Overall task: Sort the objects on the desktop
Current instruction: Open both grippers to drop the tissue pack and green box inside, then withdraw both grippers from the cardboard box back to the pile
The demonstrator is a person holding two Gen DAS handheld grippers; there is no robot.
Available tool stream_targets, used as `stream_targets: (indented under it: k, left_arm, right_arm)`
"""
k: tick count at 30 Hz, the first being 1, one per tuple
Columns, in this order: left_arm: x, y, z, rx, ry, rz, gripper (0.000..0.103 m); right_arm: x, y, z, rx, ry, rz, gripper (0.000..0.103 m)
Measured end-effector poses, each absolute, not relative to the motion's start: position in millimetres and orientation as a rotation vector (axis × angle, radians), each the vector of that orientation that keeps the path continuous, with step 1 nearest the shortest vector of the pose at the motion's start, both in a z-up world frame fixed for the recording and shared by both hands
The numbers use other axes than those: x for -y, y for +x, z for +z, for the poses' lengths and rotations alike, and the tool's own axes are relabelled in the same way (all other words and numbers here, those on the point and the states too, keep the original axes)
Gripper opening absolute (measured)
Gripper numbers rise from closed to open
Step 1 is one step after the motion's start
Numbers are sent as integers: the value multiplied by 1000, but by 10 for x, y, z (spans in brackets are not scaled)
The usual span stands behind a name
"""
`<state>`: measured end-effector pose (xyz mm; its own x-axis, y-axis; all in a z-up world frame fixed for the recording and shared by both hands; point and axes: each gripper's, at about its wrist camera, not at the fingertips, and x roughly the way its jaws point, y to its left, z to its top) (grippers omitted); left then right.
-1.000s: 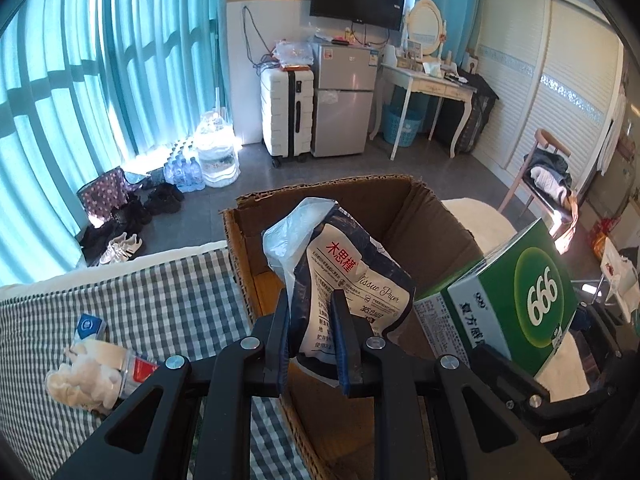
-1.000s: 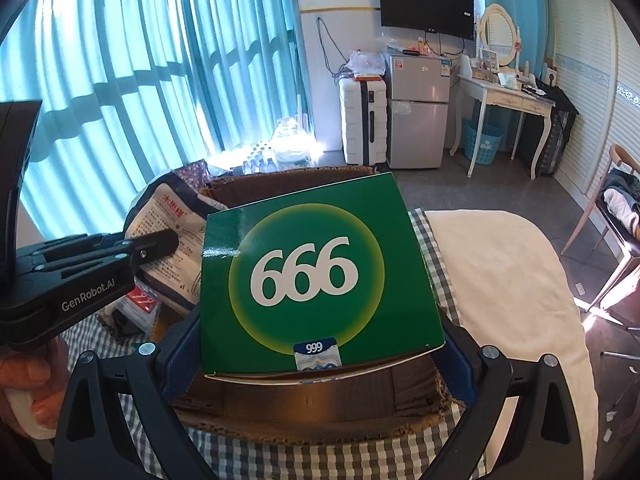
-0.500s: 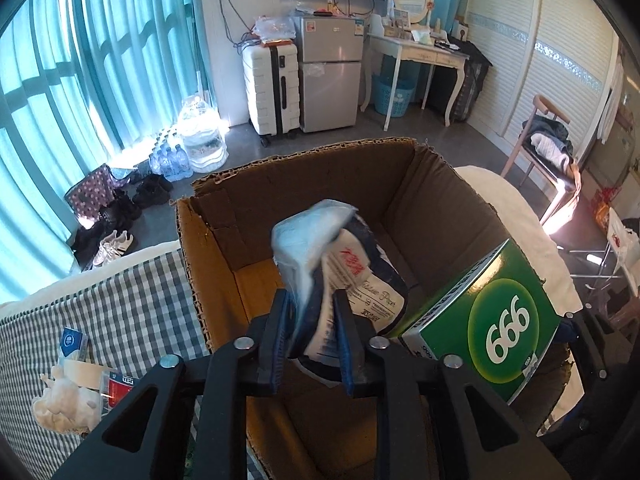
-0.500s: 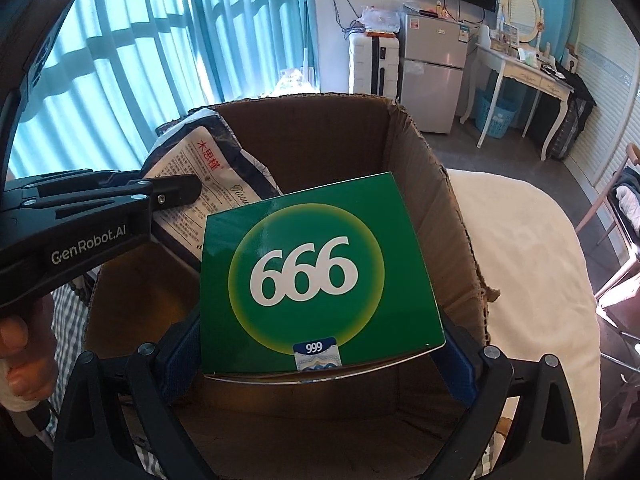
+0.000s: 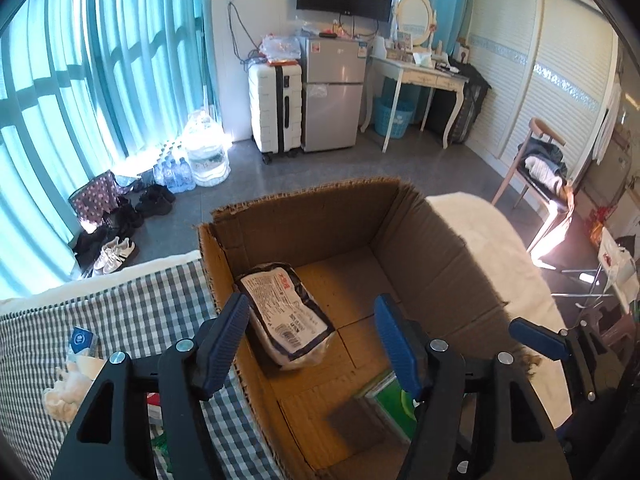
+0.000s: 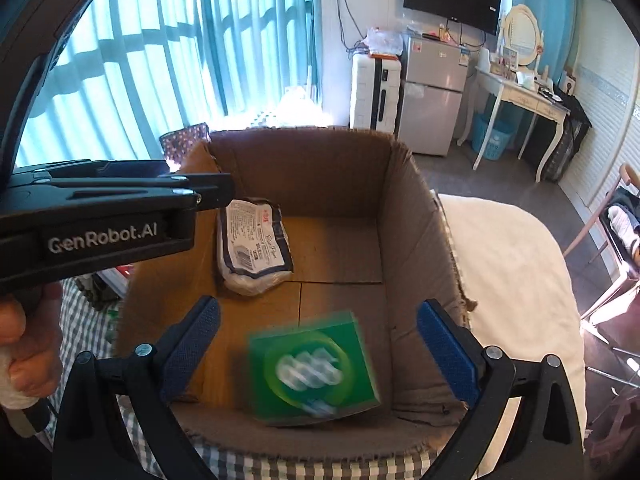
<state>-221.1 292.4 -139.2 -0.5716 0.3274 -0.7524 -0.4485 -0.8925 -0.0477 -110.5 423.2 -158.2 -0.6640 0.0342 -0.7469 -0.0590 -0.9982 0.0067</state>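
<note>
Cardboard box [image 6: 404, 216] sits on the checked cloth [image 5: 132, 316], directly below and ahead of both tongs, and both task items now lie inside it. I report the left gripper [image 5: 310, 344] with jaws that have just been opening; they stand wide with nothing between them. The tissue pack [image 5: 286, 316] lies flat on the box floor against the left wall, its long axis running from near to far along that wall, just beyond my left finger. My right gripper [image 6: 320, 350] is also spread wide and empty; the green box [image 6: 314, 366] appears blurred below its jaws, near the front wall, and I judge it free of the pads and likely not yet settled. Whether it lies flat I cannot tell.

Remaining work lies outside the box, on the left: a small blue packet [image 5: 82, 340] and a pale crumpled item [image 5: 66, 388] rest on the cloth, just beside the left tong's frame. I judge the left hand [image 6: 24, 344] the nearer one for these; it must draw back and swing left, away from the box wall.
</note>
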Motion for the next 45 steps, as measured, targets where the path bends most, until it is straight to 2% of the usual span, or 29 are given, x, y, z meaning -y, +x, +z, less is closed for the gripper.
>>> stream_targets:
  k: [7,11,15,20,29,34,45]
  left_arm:
    - [-2815,-1997,-1046,-175,-1059,2474,77]
    - [-2718,-1859,-855,-161,-1018,2507,90]
    - [-2615,-1724,-685,-141,-988,2529,92]
    - [-2418,-1523,-461,-122,-927,2568,103]
    - [-1968,-1119,-130,-62,-830,2646,103]
    - [-1669,-893,-18,-46,-791,2702,103]
    - [-1005,-491,-82,8,-729,2790,103]
  right_arm:
    - [-4223,-926,-1260,-60,-1189,2838,99]
    - [-4226,-813,-1073,-69,-1130,2848,99]
    - [-4229,-692,-904,-99,-1077,2854,101]
    - [-4191,-500,-714,-125,-1017,2859,103]
    - [-4041,-155,-449,-190,-949,2876,103]
    - [-3835,4,-314,-158,-901,2909,103]
    - [-3425,242,-188,-90,-790,2991,103]
